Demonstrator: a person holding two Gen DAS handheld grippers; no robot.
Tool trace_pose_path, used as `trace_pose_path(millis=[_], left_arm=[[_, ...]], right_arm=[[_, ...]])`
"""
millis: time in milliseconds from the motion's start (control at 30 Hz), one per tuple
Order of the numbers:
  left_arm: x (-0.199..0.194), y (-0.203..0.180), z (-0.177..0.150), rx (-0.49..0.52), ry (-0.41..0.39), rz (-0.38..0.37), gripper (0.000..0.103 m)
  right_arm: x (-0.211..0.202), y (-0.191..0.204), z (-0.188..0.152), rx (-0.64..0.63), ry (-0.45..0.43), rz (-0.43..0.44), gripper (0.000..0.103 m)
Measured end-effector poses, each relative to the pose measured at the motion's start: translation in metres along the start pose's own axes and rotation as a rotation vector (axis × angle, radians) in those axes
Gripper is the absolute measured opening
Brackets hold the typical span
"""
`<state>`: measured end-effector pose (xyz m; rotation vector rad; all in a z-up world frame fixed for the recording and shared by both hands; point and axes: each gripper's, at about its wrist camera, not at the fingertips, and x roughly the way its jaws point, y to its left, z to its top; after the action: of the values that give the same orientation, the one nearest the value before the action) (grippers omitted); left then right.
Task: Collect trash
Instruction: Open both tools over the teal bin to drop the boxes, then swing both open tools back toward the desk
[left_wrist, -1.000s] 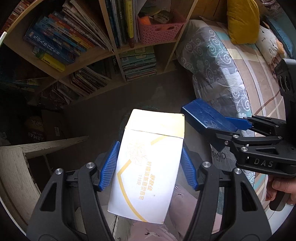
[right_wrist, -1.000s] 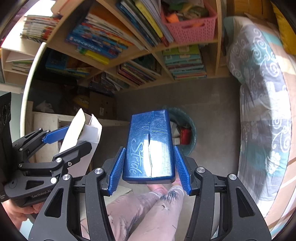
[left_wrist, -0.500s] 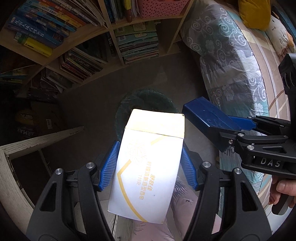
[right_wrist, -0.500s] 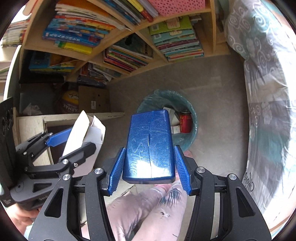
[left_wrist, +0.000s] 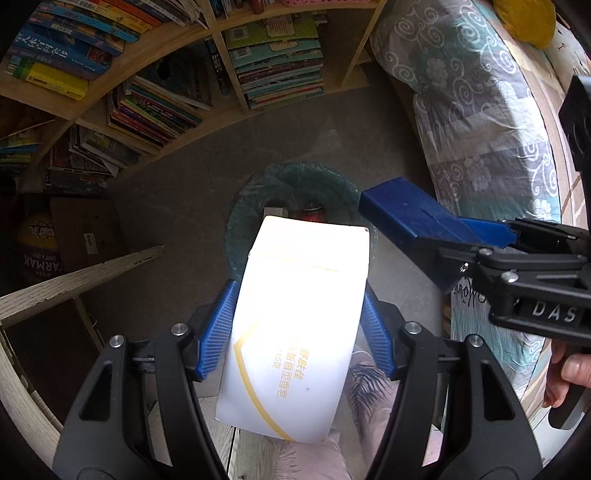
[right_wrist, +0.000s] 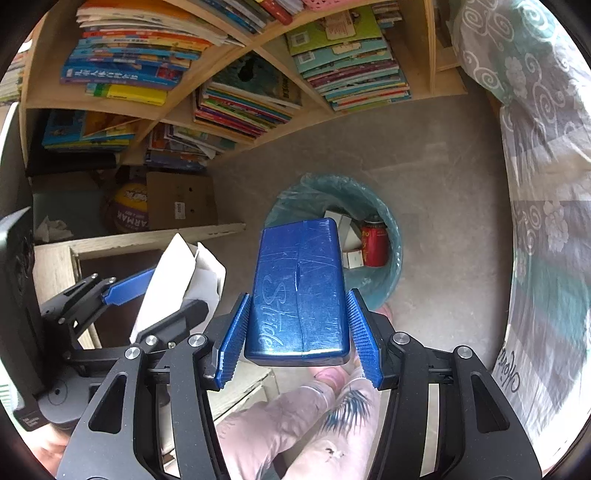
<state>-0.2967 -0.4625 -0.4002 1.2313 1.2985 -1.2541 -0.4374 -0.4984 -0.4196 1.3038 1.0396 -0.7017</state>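
Note:
My left gripper (left_wrist: 297, 328) is shut on a white carton with gold print (left_wrist: 295, 325), held above the floor. My right gripper (right_wrist: 297, 334) is shut on a blue Stride pack (right_wrist: 299, 284); the pack also shows in the left wrist view (left_wrist: 410, 221) to the right of the carton. Below both stands a round trash bin with a teal liner (right_wrist: 391, 273), holding a red can (right_wrist: 373, 245) and small boxes. In the left wrist view the bin (left_wrist: 243, 206) lies just beyond the carton's far end. The white carton (right_wrist: 177, 280) sits left of the blue pack in the right wrist view.
A wooden bookshelf full of books (right_wrist: 240, 92) lines the far wall. A bed with a patterned cover (right_wrist: 546, 184) runs along the right. A wooden table edge (right_wrist: 147, 238), a cardboard box (right_wrist: 181, 203) and a ball (right_wrist: 129, 210) lie at left. The person's legs (right_wrist: 295, 417) are below.
Both grippers have tilted downward and moved toward the bin, which now sits nearer the middle of both views. Both still hold their items.

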Motion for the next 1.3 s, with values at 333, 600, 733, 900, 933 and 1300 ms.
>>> trace_pose_path(millis=[333, 600, 733, 900, 933, 1300], left_arm=[[0.008, 0.005, -0.002, 0.025, 0.024, 0.023, 0.074], [0.002, 0.007, -0.007, 0.031, 0.021, 0.012, 0.075], [-0.011, 0.010, -0.010, 0.028, 0.011, 0.003, 0.075], [-0.048, 0.013, -0.021, 0.037, -0.022, -0.016, 0.075], [-0.058, 0.013, -0.023, 0.039, -0.033, -0.015, 0.075], [-0.202, 0.044, -0.070, -0.024, -0.243, -0.002, 0.084]], right_arm=[[0.002, -0.004, 0.005, 0.048, 0.007, 0.025, 0.068], [-0.013, -0.007, -0.002, 0.055, -0.016, 0.033, 0.068], [-0.027, -0.008, -0.005, 0.046, -0.028, 0.072, 0.068], [-0.057, 0.009, -0.014, -0.029, -0.053, 0.108, 0.069], [-0.066, 0.015, -0.016, -0.054, -0.057, 0.116, 0.070], [-0.161, 0.138, -0.024, -0.433, -0.114, 0.203, 0.078]])
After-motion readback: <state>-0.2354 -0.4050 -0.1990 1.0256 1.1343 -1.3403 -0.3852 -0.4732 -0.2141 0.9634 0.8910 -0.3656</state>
